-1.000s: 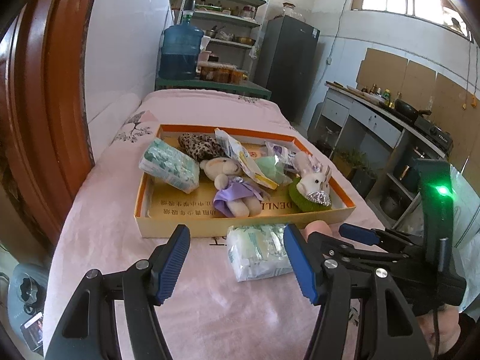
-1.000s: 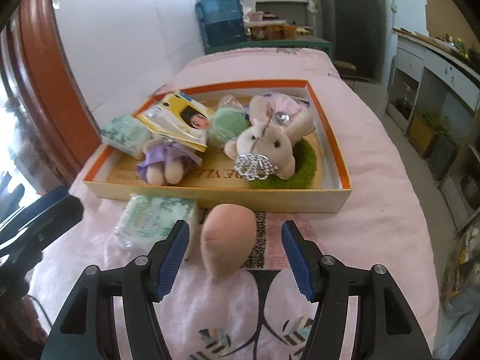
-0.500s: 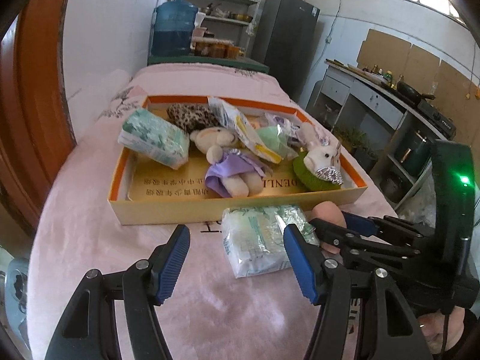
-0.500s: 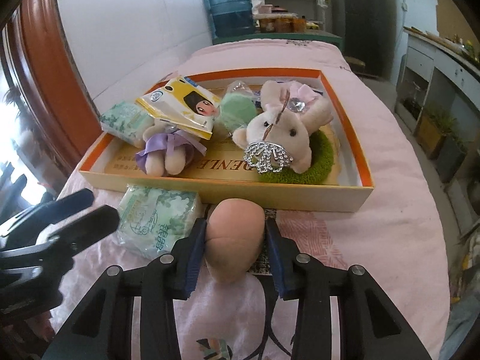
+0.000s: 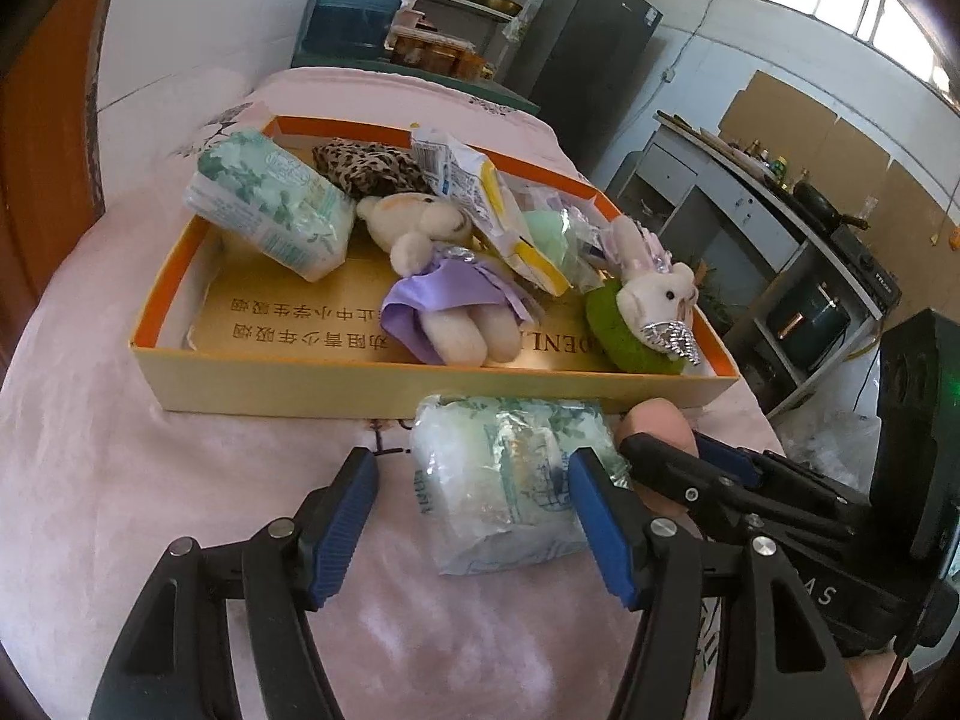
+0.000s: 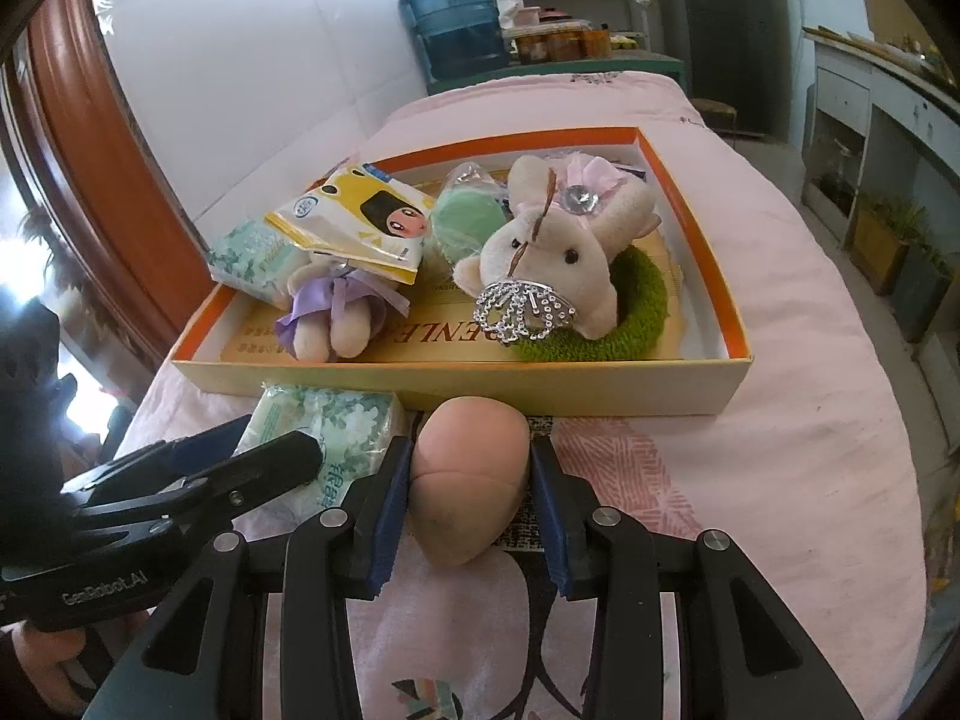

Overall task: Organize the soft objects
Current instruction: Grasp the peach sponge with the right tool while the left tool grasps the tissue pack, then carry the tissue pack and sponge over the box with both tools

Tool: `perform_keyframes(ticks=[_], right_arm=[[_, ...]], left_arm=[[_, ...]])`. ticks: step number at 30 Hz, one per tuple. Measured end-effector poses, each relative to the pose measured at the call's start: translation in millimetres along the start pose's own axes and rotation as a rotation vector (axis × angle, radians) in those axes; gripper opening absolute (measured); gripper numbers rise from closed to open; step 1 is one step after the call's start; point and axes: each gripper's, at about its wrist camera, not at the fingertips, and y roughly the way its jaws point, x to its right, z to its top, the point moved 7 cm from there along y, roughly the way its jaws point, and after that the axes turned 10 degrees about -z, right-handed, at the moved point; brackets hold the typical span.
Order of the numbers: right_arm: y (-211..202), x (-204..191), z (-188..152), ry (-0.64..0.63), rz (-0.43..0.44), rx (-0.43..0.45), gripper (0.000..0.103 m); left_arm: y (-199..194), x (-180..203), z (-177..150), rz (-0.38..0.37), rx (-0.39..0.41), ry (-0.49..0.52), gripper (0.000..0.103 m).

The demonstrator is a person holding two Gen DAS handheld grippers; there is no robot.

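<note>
Peach-coloured soft lump (image 6: 471, 477) lies on the pink bed (image 6: 780, 480) just in front of the yellow box (image 6: 576, 399) wall, and my right gripper (image 6: 471, 516) is clamped on it, both pads pressing its sides. Beside it the tissue pack (image 5: 510, 474) sits between my left gripper (image 5: 474, 528) fingers, jaws closing, right pad at the wrapper, left pad apart. Bare bed lies left of the pack and right of the lump.
</note>
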Motion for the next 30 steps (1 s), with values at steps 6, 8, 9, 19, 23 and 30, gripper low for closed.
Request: perform_keyframes(ticks=[6,8,9,19,23,30], right_arm=[[-0.8,2.4,-0.4,0.014,0.007,0.002,0.040],[-1.3,2.9,-0.6,0.020,0.010,0.002,0.040],[-1.8,3.2,-0.6,0.021,0.010,0.003,0.040],[-15.7,-0.6,1.0,0.007,0.000,0.044,0.040],[-25.1,-2.5,3.7,0.002,-0.010,0.066,0.040],[-38.6,-5.2,6.5,-0.012,-0.021,0.087,0.040]], left_arm=[[-0.1,10.8,-2.3,-0.024,0.002,0.028,0.025],[-4.0,14.5,-1.3,-0.032,0.016,0.031,0.022],[-6.0,15.8,-1.0,-0.036,0.022,0.032,0.021],[-34.7,34.0,6.2,-0.037,0.126,0.087,0.017],[-44.5,40.6,8.5,-0.035,0.156,0.105,0.017],[-59.1,49.0,14.5,-0.044,0.193,0.121,0.017]])
